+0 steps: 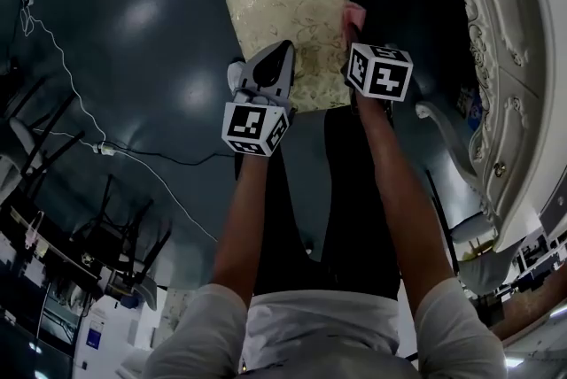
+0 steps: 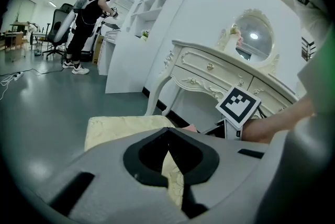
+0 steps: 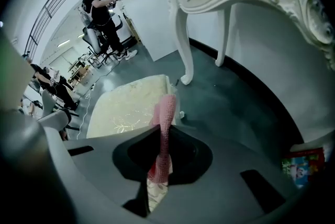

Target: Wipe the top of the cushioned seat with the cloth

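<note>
The cushioned seat (image 1: 288,19) is cream with a pale leafy pattern and stands on the dark floor; it also shows as the seat (image 2: 120,129) and the seat (image 3: 125,108) in the gripper views. My right gripper (image 1: 356,45) is at the seat's right edge, shut on a pink cloth (image 1: 354,15). That cloth (image 3: 166,113) stands up between the jaws of the right gripper (image 3: 165,131), over the seat's near right corner. My left gripper (image 1: 280,54) hovers over the seat's near left part. In its own view the left gripper (image 2: 167,138) has its jaw tips together with nothing between them.
A white ornate dressing table (image 1: 500,58) stands right of the seat, its carved leg (image 3: 183,40) close to the seat's far corner. A cable (image 1: 80,107) runs over the floor at left, near dark chairs (image 1: 53,191). A person (image 2: 91,13) stands far off.
</note>
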